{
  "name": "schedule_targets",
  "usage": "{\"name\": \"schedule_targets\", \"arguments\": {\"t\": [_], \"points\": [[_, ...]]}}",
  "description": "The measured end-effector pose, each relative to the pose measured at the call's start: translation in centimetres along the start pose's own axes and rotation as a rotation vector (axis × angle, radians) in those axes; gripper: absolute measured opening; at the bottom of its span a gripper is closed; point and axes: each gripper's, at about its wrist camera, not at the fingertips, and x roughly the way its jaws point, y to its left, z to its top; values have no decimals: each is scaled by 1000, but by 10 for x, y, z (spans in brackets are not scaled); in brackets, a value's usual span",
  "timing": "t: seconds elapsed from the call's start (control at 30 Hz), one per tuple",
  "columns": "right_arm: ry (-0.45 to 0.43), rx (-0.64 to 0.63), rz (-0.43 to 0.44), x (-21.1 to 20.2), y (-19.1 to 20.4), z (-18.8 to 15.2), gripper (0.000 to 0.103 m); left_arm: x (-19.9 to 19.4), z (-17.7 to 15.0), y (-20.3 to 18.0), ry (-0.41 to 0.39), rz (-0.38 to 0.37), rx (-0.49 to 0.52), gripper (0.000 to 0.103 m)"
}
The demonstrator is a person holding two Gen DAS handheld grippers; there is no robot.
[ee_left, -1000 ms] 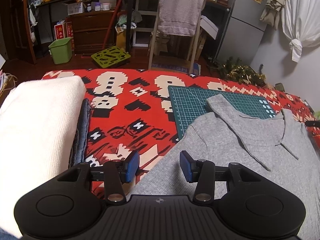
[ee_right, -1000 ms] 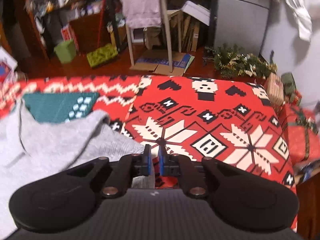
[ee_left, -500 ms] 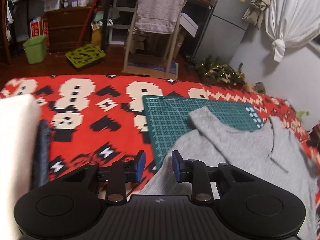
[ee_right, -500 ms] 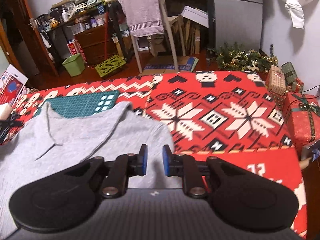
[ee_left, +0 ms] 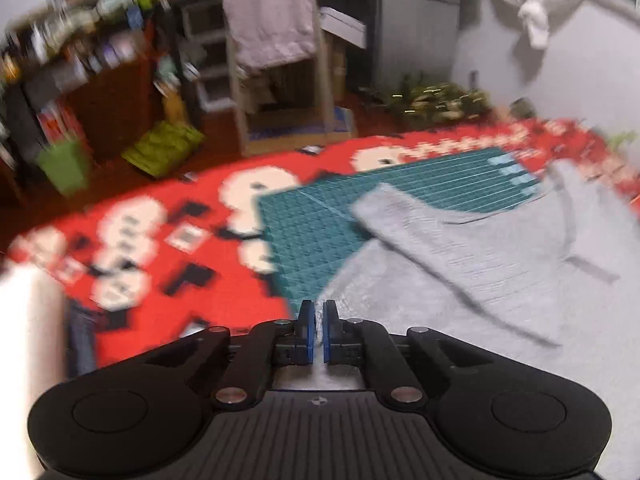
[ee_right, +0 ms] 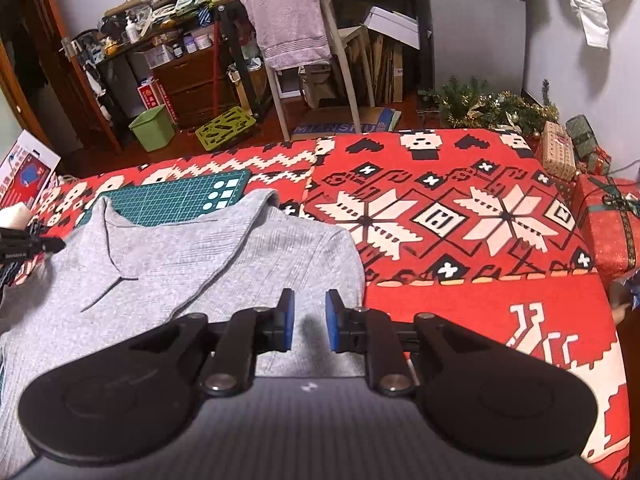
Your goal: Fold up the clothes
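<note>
- Fingers first: left gripper [ee_left: 319, 328] w/ blue pads nearly closed, pinching the edge of the grey ribbed knit collared top [ee_right: 168, 276]; right gripper [ee_right: 309, 322] parted narrowly, nothing between, hovering over the top's right side.
- Red-and-white patterned blanket [ee_right: 460, 216] covers the surface; top lies spread on it.
- Green gridded cutting mat [ee_left: 320, 220] sits under the collar.

A red patterned blanket [ee_right: 460, 216] is covering the surface. Ahead of the right claw [ee_right: 308, 320], a grey shirt [ee_right: 192, 264] is lying flat on it, partly covering 1 green cutting mat [ee_right: 176, 200] beyond.
</note>
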Motion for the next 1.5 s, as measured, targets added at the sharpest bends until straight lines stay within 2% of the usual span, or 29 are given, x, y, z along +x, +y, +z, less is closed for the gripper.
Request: {"name": "schedule_targets", "arguments": {"t": [0.07, 0.1, 0.17, 0.23, 0.63, 0.7, 0.73, 0.83, 0.9, 0.97, 1.0, 1.17, 1.27, 1.33, 1.47, 1.5], "points": [[-4, -20, 3, 0, 5, 5, 18, -1, -1, 10, 1, 16, -42, 4], [-6, -27, 7, 0, 8, 9, 18, 0, -2, 15, 6, -7, -78, 4], [-5, -51, 31, 4, 22, 20, 18, 1, -4, 17, 12, -28, -83, 4], [3, -85, 78, 16, 46, 32, 18, 2, -6, 17, 9, -27, -69, 4], [52, -286, 363, 85, 190, 107, 18, -1, -7, 25, -10, -79, -141, 4], [73, -307, 376, 107, 206, 109, 23, -2, -8, 28, -16, -88, -157, 4], [84, -316, 380, 119, 213, 109, 32, -3, -8, 30, -18, -93, -167, 4], [119, -344, 390, 154, 235, 109, 34, -5, -11, 35, -24, -108, -199, 4], [141, -363, 365, 168, 242, 105, 34, -4, -12, 37, -26, -116, -216, 4], [145, -355, 361, 171, 243, 102, 4, -4, -13, 39, -27, -121, -227, 4], [146, -349, 361, 173, 244, 100, 2, -5, -14, 39, -28, -123, -232, 4], [83, -350, 344, 166, 242, 106, 2, -16, -12, 47, -59, -112, -260, 4], [145, -359, 329, 182, 243, 102, 4, -2, -11, 47, -5, -115, -280, 4], [152, -346, 328, 187, 241, 99, 5, 5, -12, 44, 18, -111, -276, 6], [111, -274, 361, 171, 229, 104, 20, 2, -13, 47, 11, -97, -290, 22], [95, -260, 370, 165, 225, 105, 21, -1, -13, 49, 5, -101, -298, 25]]}}
